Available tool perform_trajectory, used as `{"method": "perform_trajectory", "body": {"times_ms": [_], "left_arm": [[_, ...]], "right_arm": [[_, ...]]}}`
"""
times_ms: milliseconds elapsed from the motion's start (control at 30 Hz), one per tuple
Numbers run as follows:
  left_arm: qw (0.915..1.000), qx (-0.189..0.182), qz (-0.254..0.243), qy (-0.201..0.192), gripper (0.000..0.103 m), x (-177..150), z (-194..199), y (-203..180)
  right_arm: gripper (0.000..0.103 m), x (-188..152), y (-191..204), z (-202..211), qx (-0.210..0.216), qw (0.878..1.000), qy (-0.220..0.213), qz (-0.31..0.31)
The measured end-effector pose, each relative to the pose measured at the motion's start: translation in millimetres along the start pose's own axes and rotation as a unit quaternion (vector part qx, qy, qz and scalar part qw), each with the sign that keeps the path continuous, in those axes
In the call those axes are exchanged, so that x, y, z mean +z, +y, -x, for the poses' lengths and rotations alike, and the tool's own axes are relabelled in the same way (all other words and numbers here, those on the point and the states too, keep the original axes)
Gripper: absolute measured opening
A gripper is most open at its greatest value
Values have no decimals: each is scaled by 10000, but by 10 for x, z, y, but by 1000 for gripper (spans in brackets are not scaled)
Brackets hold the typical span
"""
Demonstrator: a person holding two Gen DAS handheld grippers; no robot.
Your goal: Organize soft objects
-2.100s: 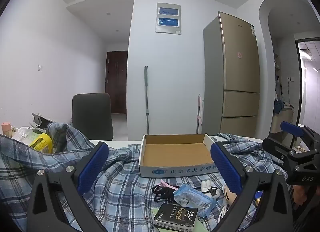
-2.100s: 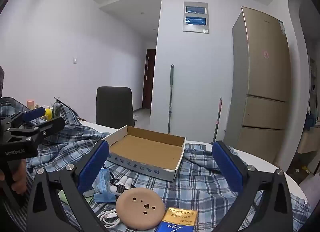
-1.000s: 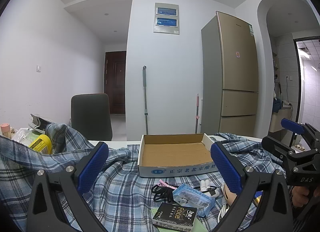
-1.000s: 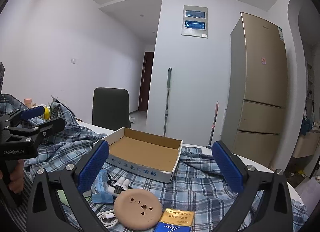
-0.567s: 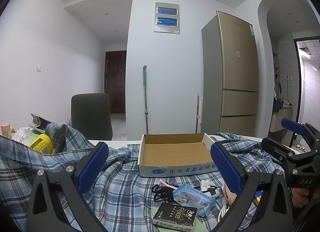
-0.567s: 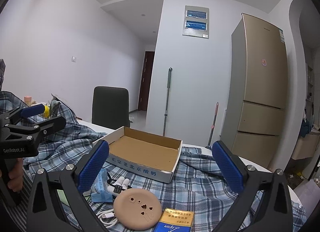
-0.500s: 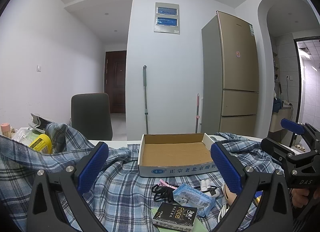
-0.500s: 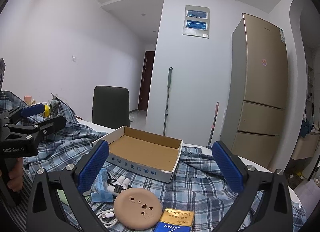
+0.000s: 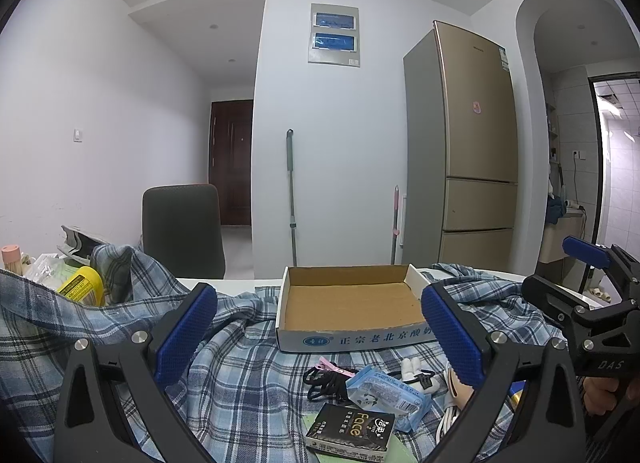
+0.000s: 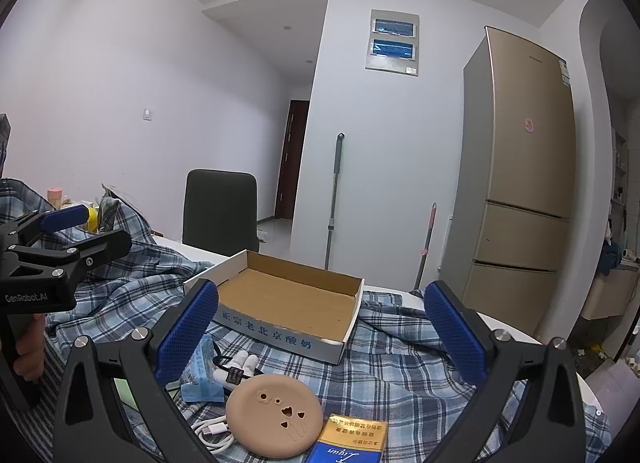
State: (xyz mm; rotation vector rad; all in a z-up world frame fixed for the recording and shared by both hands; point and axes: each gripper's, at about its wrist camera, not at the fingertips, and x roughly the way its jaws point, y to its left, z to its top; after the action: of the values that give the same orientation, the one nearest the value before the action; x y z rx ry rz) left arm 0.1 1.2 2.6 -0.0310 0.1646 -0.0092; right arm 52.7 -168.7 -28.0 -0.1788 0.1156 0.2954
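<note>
Across the table in front of me lies the blue plaid shirt (image 9: 240,367), spread out and rumpled, covering most of the surface and bunched up high at my left. On top of it sits an open cardboard box (image 9: 352,307), shallow and empty, with a white printed front wall. Just in front of the box, small things lie scattered on the cloth: a black cord (image 9: 326,381), a pale blue tissue pack (image 9: 384,389), a black packet marked Face (image 9: 350,433), a white charger (image 10: 240,363) with its white cable (image 10: 212,433), a round tan disc (image 10: 274,417) and a blue and gold packet (image 10: 350,443).

My left gripper (image 9: 318,337) hangs above the near edge of the shirt, its blue pads wide apart and holding nothing. My right gripper (image 10: 320,333) hangs likewise, fingers spread wide and empty, over the disc and the packet. Each one shows in the other's view, held by a hand (image 10: 28,347).

A yellow bottle (image 9: 82,285) stands at the far left, half behind the raised cloth. Behind the table are a dark chair (image 9: 182,229), a mop (image 9: 292,199) against the wall and a gold fridge (image 9: 468,143).
</note>
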Motion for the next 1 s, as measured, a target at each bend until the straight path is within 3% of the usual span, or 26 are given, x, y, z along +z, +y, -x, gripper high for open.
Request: {"method": "perform_trajectory", "body": {"times_ms": [1000], "left_arm": [[10000, 1, -3, 9, 103, -2, -7, -3]], "right_arm": [[103, -1, -8, -21, -27, 10000, 80, 0]]}}
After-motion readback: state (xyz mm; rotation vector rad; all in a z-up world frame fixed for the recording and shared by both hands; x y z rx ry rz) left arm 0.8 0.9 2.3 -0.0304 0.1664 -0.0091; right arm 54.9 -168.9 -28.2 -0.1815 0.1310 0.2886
